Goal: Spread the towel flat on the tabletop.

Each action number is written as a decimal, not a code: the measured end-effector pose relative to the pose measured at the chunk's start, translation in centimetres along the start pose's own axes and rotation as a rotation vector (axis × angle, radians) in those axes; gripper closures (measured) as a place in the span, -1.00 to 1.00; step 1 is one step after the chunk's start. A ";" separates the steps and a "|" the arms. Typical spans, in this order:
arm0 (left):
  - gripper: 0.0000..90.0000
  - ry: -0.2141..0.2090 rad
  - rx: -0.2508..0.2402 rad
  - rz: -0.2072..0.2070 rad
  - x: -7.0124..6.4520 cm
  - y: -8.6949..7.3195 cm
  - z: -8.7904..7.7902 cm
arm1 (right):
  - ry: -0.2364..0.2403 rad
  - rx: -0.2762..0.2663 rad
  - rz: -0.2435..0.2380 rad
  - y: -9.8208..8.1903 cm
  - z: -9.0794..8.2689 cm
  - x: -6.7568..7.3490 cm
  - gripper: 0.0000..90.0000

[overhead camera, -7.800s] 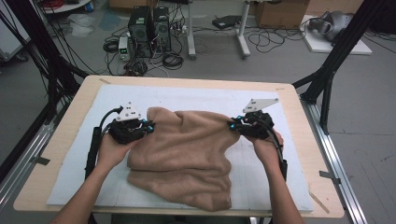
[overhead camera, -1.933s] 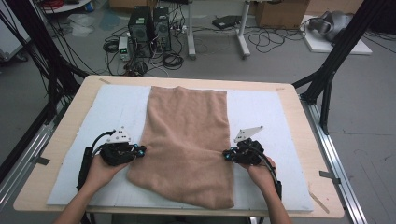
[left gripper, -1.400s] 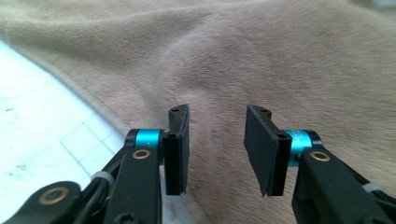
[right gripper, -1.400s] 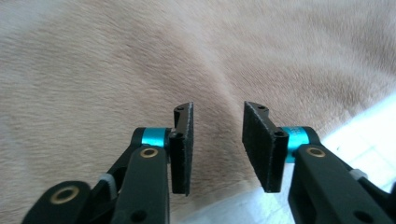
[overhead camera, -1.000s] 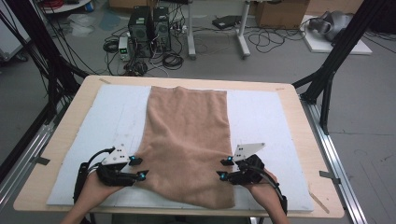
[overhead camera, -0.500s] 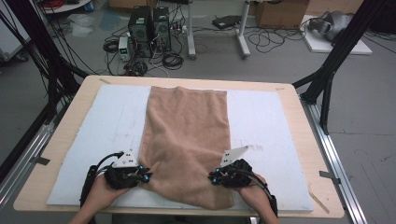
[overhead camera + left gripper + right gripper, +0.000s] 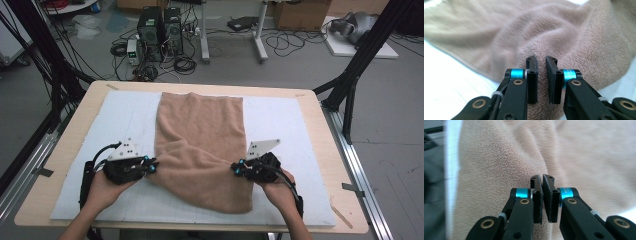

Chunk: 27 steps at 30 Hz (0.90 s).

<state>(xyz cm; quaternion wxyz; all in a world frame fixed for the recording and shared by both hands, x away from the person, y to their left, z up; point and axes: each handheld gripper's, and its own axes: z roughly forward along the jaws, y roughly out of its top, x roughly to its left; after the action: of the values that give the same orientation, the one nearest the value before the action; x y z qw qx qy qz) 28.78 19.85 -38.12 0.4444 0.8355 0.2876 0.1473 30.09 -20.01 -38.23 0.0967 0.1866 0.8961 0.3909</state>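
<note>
Both claws have just pinched shut on the tan towel (image 7: 200,145): left gripper (image 7: 151,165) at its lower-left edge, right gripper (image 7: 235,168) at lower right, cloth bunched between each pair of jaws.

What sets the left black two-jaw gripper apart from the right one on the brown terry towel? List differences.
The left gripper has just been closing its jaws and keeps a narrow gap around a thick fold of the brown terry towel; on the right gripper they almost meet on a thinner pinch. The left gripper holds the towel's left edge, the right gripper its right edge. Both are shut on the towel.
</note>
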 end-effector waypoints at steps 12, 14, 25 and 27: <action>0.69 0.091 0.075 -0.148 3.9 2.3 8.8 | -0.062 0.097 0.196 -1.2 4.4 -7.4 0.90; 0.56 0.101 0.086 -0.140 3.9 2.5 8.9 | -0.047 0.106 0.209 -1.5 4.9 -7.6 0.85; 0.28 0.074 0.007 -0.080 2.3 2.4 3.9 | -0.076 -0.002 0.132 -0.8 0.6 -4.7 0.59; 0.26 0.060 0.000 -0.050 1.7 2.2 3.0 | -0.067 -0.010 0.112 -0.9 -0.1 -3.9 0.57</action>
<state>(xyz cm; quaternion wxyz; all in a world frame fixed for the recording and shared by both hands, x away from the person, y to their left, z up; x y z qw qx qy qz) 32.40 17.92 -38.05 0.4391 0.8233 0.3217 0.1609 33.38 -22.24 -38.77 0.1054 0.2490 0.8786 0.3936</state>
